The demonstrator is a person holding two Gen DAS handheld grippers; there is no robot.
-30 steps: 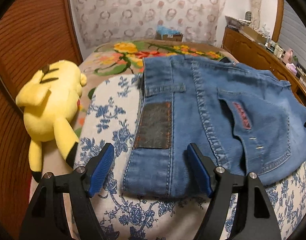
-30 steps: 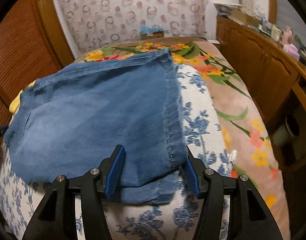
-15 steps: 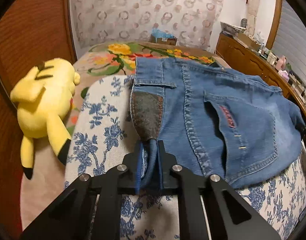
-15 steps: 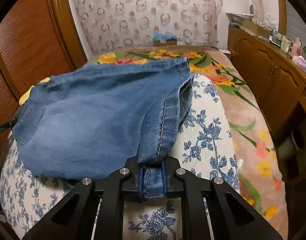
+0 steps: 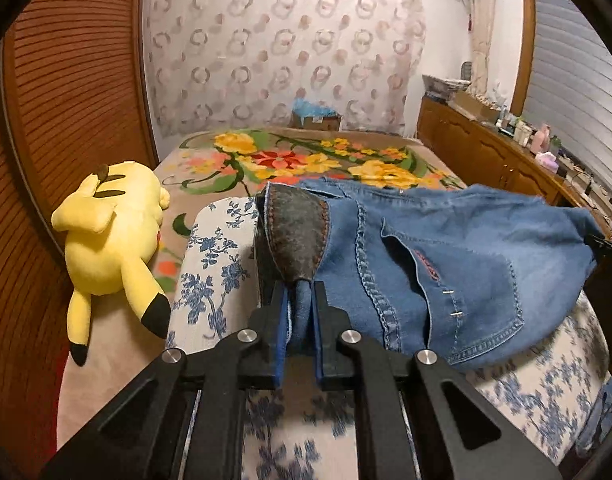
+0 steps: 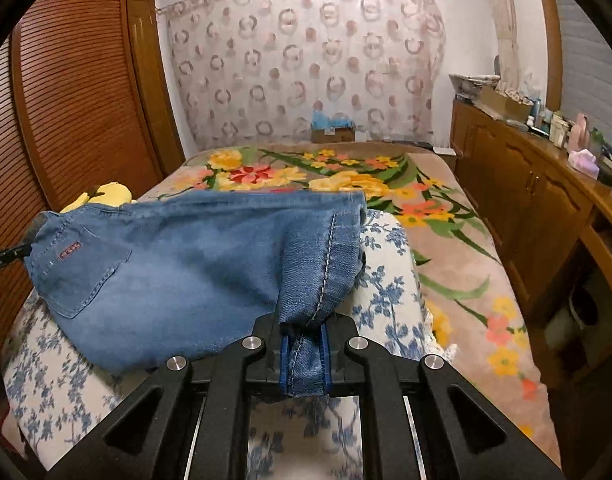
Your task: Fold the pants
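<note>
Folded blue jeans (image 5: 445,264) lie over a blue-flowered white cushion (image 5: 214,264), back pocket up. My left gripper (image 5: 300,320) is shut on the waistband corner by the dark leather patch (image 5: 296,236) and holds it raised. My right gripper (image 6: 304,356) is shut on the hem end of the jeans (image 6: 194,264), bunching the stitched edge (image 6: 325,264) between the pads. The cloth sags between both grips. The other gripper's tip shows at the far edge in each view.
A yellow plush toy (image 5: 110,248) lies left of the cushion on the floral bed blanket (image 5: 306,160). A louvred wooden wardrobe (image 6: 78,104) stands on the left. A wooden sideboard (image 6: 545,192) with clutter runs along the right. A cardboard box (image 6: 331,130) sits by the curtain.
Both grippers closed on the jeans, left on the waistband corner, right on the hem end, then lifted their ends up off the cushion.
</note>
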